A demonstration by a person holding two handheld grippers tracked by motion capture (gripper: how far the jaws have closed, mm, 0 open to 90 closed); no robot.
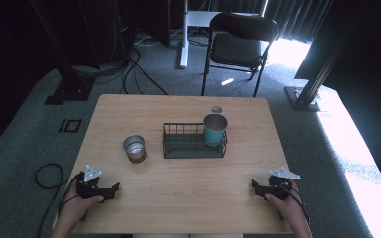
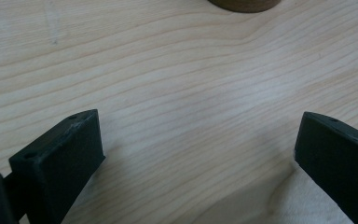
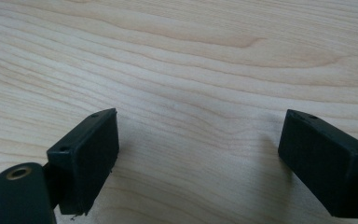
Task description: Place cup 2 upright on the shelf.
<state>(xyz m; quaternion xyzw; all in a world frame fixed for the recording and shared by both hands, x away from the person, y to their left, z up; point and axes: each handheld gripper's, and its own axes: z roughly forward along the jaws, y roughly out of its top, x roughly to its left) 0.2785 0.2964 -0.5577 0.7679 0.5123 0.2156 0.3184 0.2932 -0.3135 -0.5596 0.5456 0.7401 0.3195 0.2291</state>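
A dark wire rack (image 1: 193, 141) stands in the middle of the wooden table (image 1: 178, 198). A teal metal cup (image 1: 215, 129) sits upright in the rack's right end. A second, shorter metal cup (image 1: 134, 147) rests on the table left of the rack. My left gripper (image 1: 110, 191) lies near the front left corner, open, with bare wood between its jaws (image 2: 200, 140). The right gripper (image 1: 256, 187) rests near the front right, also open over bare wood (image 3: 198, 140). The base of a cup (image 2: 244, 3) shows at the top edge of the left gripper view.
A small round silver lid (image 1: 217, 109) lies on the table behind the rack. A black folding chair (image 1: 238, 44) stands beyond the far edge. Cables run across the grey carpet, and black frame posts (image 1: 317, 69) flank the table.
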